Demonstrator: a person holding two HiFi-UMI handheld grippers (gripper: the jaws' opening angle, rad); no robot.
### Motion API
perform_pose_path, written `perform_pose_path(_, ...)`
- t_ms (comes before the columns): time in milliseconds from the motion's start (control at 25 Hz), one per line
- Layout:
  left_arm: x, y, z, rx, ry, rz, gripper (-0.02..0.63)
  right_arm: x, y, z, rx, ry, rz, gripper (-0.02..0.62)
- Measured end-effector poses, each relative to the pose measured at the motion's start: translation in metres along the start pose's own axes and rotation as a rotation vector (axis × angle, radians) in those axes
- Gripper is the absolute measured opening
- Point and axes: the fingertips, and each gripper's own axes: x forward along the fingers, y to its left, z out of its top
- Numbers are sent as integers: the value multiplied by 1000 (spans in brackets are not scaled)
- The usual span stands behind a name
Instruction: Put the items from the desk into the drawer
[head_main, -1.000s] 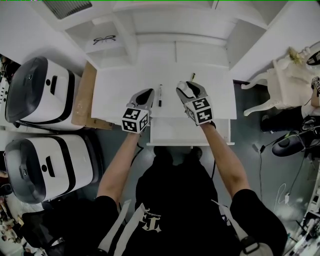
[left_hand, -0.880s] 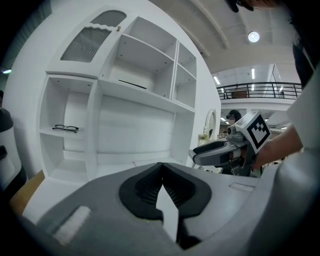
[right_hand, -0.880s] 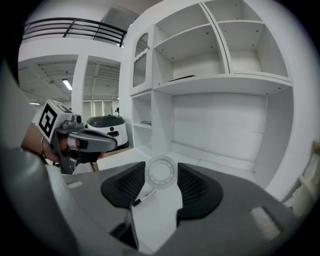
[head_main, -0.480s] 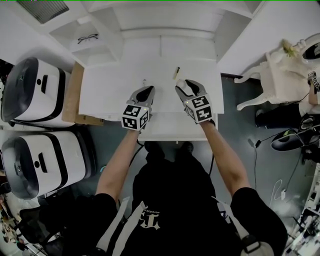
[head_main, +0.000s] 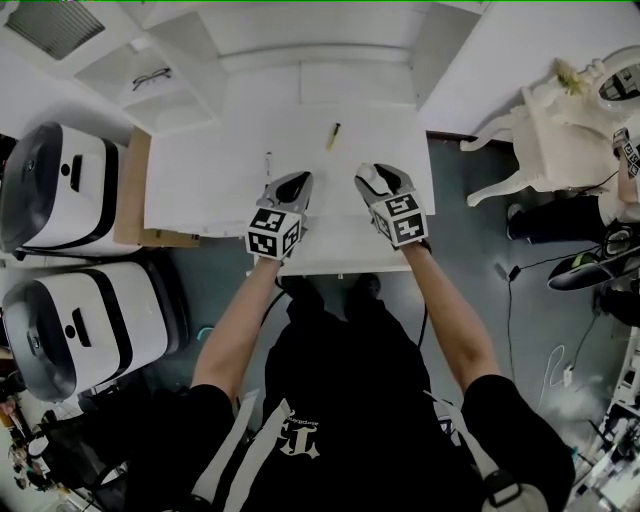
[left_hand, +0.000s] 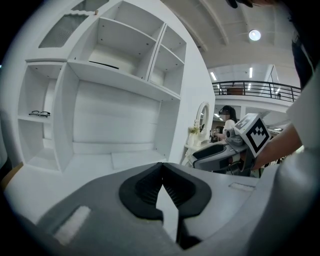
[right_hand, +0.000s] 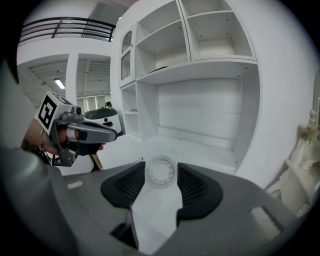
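A white desk (head_main: 210, 195) has a black-and-white pen (head_main: 267, 163) and a yellowish pen (head_main: 333, 136) lying on it. Under its front edge a white strip of the drawer (head_main: 335, 258) shows. Both grippers hover over that front edge. My left gripper (head_main: 291, 183) is shut and empty; its pads meet at the tips (left_hand: 161, 167). My right gripper (head_main: 372, 180) holds a clear ring like a tape roll (right_hand: 161, 171), upright between its wide-set pads. The drawer's inside is hidden under the grippers.
Two white-and-black machines (head_main: 60, 190) (head_main: 85, 320) stand left of the desk, beside a brown board (head_main: 130, 190). Glasses (head_main: 150, 77) lie on a shelf of the white hutch (left_hand: 120, 75). An ornate white table (head_main: 545, 140) and cables are on the right.
Both grippers have drawn back from the pens toward the desk's front edge and to the right. The drawer strip looks narrower. The ring stays between the right jaws.
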Motion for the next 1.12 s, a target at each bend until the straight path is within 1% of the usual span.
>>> perform_pose_path(160, 5, -10, -14, -6, 23, -6, -3, -2, -3, -25, 16, 39, 2, 204)
perform_pose_path(400, 7, -26, -41, -19, 64, -32, -3, -1, 3, -67, 35, 111, 15, 204)
perform_pose_path(680, 4, -34, -72, -34, 120, -44, -3, 3, 10, -119, 52, 210, 33, 204)
perform_pose_path(1120, -1, -44, -125, -66, 207, -69, -3, 12, 33, -197, 64, 352, 82, 206)
